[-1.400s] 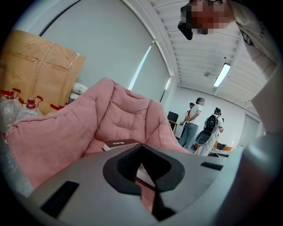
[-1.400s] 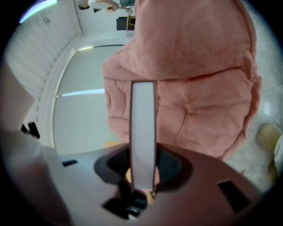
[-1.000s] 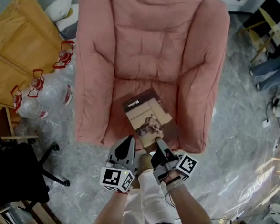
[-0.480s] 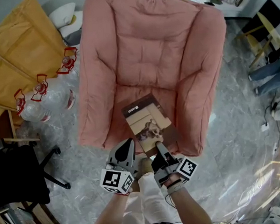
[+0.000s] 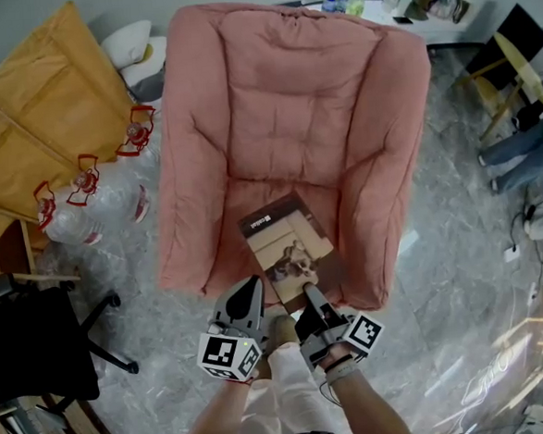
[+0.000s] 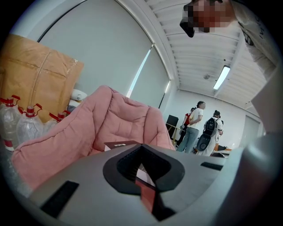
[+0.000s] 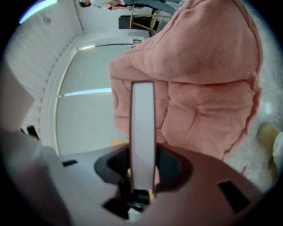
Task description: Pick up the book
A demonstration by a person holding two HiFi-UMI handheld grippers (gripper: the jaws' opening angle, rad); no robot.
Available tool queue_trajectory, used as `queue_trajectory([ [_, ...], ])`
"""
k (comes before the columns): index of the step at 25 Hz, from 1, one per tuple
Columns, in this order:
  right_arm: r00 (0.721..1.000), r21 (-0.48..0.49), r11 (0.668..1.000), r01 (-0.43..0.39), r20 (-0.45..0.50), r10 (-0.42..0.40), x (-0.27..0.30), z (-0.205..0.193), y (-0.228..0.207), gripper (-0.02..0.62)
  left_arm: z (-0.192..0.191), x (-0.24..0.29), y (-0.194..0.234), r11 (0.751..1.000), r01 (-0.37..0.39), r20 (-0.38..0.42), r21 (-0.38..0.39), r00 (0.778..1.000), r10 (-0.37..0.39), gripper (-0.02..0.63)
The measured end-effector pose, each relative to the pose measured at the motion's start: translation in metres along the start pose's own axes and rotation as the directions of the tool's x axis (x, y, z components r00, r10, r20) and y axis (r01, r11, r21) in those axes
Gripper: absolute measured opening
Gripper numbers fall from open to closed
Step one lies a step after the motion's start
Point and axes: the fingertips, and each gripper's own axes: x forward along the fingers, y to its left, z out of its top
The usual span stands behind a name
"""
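— Holding what now?
— My right gripper point(image 5: 308, 294) still clamps the book's point(image 5: 287, 246) near edge, over the armchair's point(image 5: 282, 99) seat front, between its arms. My left gripper point(image 5: 252, 287) stays shut and empty, beside it. Open floor point(image 5: 442, 264) lies right.

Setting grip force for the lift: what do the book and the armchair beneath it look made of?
Book: paper, with a smooth printed cover, likely card; the photo print and the flat white page edge suggest it. Armchair: soft padded fabric, matte pink, possibly velvety; stitched tufts and puffy folds show.
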Motion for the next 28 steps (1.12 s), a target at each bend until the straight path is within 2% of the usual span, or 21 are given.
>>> queue_trajectory([
  [12,1.0,0.001,1.0,-0.007,-0.014,0.007,-0.004,0.001,0.015,0.158,0.014,-0.003,-0.004,1.0,0.003,0.002,0.012,1.0,-0.003,0.021],
  [28,0.999,-0.008,0.999,-0.031,-0.038,0.03,-0.009,0.002,0.043,0.158,0.033,-0.006,-0.017,0.999,0.044,0.017,0.025,0.999,-0.045,0.021],
])
